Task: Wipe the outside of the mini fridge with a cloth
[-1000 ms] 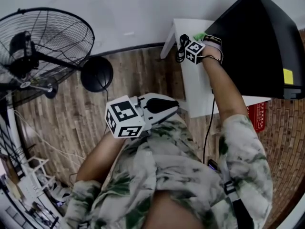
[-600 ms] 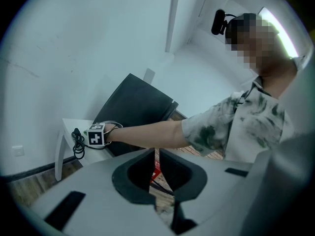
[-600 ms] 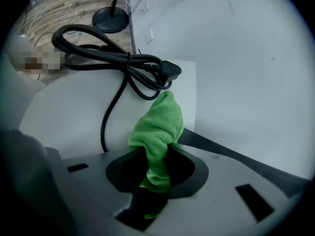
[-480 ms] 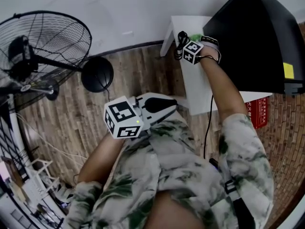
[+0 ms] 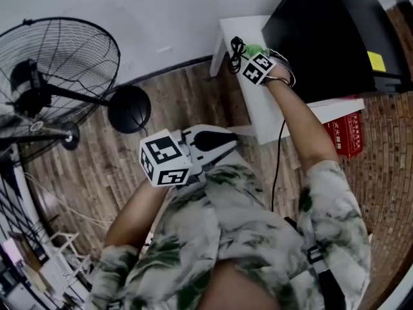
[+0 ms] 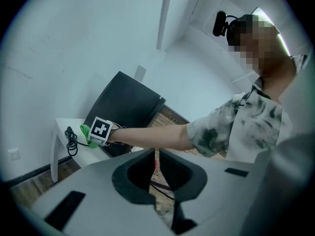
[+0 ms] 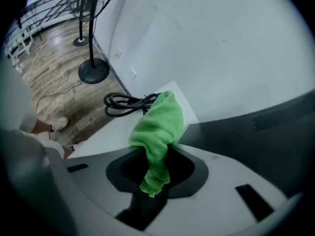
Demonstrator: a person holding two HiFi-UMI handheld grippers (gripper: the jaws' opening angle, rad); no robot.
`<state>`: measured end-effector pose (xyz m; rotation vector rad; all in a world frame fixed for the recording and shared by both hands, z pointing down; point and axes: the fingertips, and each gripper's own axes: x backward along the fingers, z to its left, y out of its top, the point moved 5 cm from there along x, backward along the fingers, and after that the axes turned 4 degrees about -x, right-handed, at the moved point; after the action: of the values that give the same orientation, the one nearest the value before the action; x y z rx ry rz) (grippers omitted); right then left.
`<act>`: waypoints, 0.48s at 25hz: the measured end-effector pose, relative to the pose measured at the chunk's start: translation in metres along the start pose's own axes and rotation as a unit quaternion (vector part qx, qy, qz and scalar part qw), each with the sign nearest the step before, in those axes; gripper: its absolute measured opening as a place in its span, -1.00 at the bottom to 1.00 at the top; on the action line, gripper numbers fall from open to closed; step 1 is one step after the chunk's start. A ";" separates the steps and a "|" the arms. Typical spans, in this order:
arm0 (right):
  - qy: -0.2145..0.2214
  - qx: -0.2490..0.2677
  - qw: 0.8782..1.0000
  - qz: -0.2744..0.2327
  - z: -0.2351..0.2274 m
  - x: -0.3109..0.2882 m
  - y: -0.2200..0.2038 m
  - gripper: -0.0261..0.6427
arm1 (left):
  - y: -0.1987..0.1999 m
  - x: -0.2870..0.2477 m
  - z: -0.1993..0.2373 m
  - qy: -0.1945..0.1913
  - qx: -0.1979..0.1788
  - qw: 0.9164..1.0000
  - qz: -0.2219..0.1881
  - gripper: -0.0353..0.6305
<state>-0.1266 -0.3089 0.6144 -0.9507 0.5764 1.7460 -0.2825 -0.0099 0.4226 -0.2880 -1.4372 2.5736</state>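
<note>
The black mini fridge (image 5: pixel 329 37) stands on a low white table (image 5: pixel 271 115) at the upper right of the head view. My right gripper (image 5: pixel 253 58) is stretched out to the fridge's left side, shut on a green cloth (image 7: pixel 160 129). The cloth (image 5: pixel 253 49) bunches out past the jaws against the black fridge wall (image 7: pixel 256 127). My left gripper (image 5: pixel 222 148) is held back close to my body, jaws nearly together with nothing between them. In the left gripper view the fridge (image 6: pixel 125 107) and the right gripper's marker cube (image 6: pixel 101 130) show beyond the jaws.
A coiled black cable (image 7: pixel 130 103) lies on the white table beside the cloth. A standing fan (image 5: pixel 51 82) with a round black base (image 5: pixel 129 108) is on the wooden floor at left. A red box (image 5: pixel 345 134) sits below the table at right.
The right gripper with the cloth has shifted a little up and left along the fridge's side. The head view has swung, so the fridge sits higher. The left gripper has stayed put.
</note>
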 end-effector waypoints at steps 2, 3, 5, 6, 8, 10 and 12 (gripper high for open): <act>0.017 -0.043 0.999 -0.024 0.007 0.018 -0.002 -0.61 | -0.003 0.004 -0.008 -0.002 -0.005 1.000 0.002 -0.80; 0.026 -0.064 0.997 -0.037 0.011 0.027 -0.003 -0.61 | -0.005 0.007 -0.012 -0.003 -0.006 1.000 0.003 -0.80; 0.043 -0.106 0.991 -0.063 0.021 0.046 -0.008 -0.61 | -0.010 0.012 -0.018 -0.009 -0.007 1.000 0.007 -0.80; 0.050 -0.129 0.988 -0.075 0.025 0.055 -0.013 -0.61 | -0.012 0.014 -0.020 -0.015 -0.008 1.000 0.009 -0.80; 0.061 -0.177 0.978 -0.096 0.035 0.072 -0.029 -0.61 | -0.016 0.017 -0.026 -0.026 -0.012 1.000 0.012 -0.81; 0.081 -0.221 0.964 -0.120 0.050 0.089 -0.047 -0.61 | -0.022 0.019 -0.031 -0.031 -0.021 0.999 0.020 -0.80; 0.106 -0.267 0.946 -0.149 0.066 0.110 -0.064 -0.61 | -0.030 0.018 -0.036 -0.030 -0.043 0.998 0.037 -0.80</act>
<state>-0.1069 -0.1753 0.5665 -1.5321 0.0687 1.5569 -0.2886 0.0397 0.4279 -0.2833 -1.5892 2.6033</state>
